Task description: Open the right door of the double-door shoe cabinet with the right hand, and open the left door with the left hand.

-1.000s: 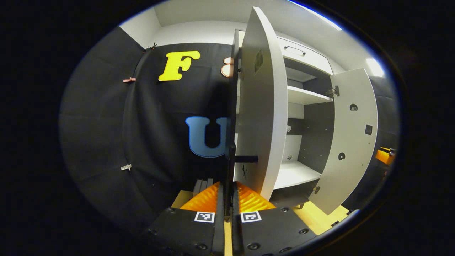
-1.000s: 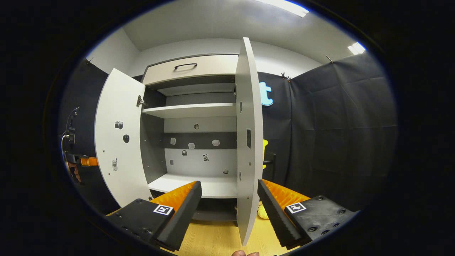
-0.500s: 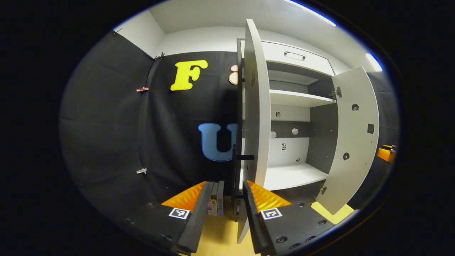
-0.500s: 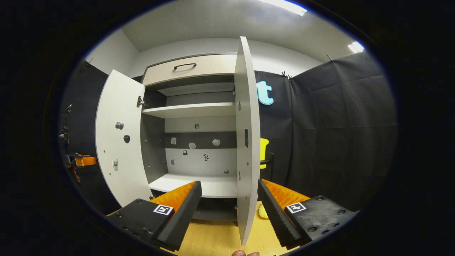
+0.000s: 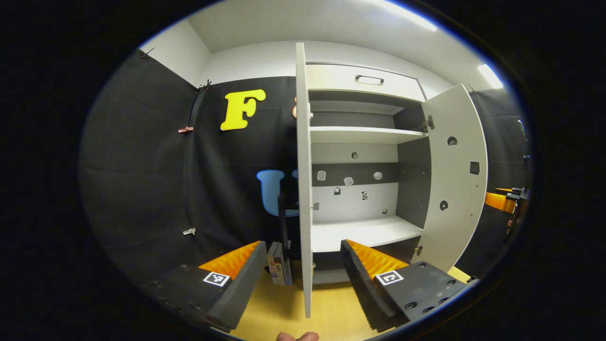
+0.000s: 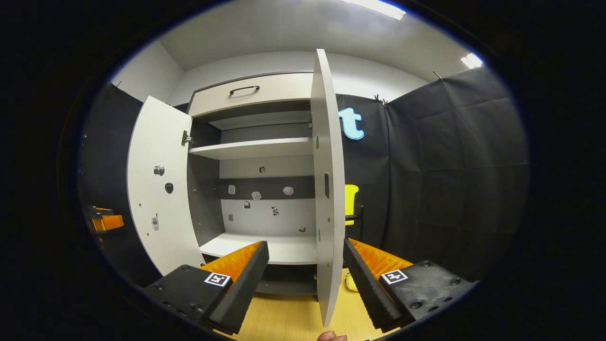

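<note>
The shoe cabinet point(image 5: 364, 83) is white with a dark inside, and both doors stand swung out. In the left gripper view the left door point(image 5: 305, 166) is edge-on, its dark handle point(image 5: 284, 218) on the outer face. My left gripper point(image 5: 301, 251) is open, a finger on each side of that edge and clear of it. The right door point(image 5: 454, 180) hangs open at the right. In the right gripper view the right door point(image 6: 326, 166) is edge-on between the fingers of my open right gripper point(image 6: 305, 246), which touch nothing. The left door point(image 6: 154, 203) stands wide open.
Upright books or boxes point(image 5: 279, 270) stand on the wooden floor point(image 5: 331, 312) left of the cabinet. A small yellow object point(image 6: 350, 282) lies on the floor by the right door. Each gripper shows far off in the other's view, right gripper point(image 5: 502, 201) and left gripper point(image 6: 106, 221). Black cloth walls flank the cabinet.
My left gripper, shut on the left door's handle a second ago, has opened and drawn back. The left door now shows edge-on. The right gripper has hardly moved.
</note>
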### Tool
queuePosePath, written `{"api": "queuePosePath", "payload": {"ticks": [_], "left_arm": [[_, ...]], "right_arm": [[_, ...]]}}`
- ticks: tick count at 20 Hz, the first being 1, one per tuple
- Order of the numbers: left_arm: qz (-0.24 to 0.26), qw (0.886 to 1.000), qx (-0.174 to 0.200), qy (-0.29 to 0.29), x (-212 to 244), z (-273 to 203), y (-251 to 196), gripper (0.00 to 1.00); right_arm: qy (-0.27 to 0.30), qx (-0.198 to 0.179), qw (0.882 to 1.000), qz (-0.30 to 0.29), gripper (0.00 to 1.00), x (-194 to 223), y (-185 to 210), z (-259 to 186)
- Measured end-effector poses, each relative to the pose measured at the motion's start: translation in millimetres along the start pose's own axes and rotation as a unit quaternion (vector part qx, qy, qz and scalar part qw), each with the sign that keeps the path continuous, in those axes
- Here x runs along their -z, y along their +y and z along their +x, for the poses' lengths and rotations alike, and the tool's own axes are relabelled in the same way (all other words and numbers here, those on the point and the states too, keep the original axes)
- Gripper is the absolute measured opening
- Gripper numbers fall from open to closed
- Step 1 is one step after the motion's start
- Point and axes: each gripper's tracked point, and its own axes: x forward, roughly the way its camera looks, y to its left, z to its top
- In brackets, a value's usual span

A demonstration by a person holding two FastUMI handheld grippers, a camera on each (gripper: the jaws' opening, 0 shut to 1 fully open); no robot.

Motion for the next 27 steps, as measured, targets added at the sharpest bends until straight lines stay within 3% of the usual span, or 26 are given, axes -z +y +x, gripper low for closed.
{"api": "queuePosePath", "payload": {"ticks": [9,27], "left_arm": [[-0.029,0.999,0.022,-0.016,-0.1,-10.5,-42.0,0.98],[-0.004,0.999,0.041,-0.01,2.7,-2.0,-60.8,0.98]], "right_arm": [[-0.001,0.0,1.0,0.002,0.99,-1.3,-1.9,-3.2],[-0.005,-0.006,1.0,0.001,0.99,-3.7,8.3,-4.7]]}}
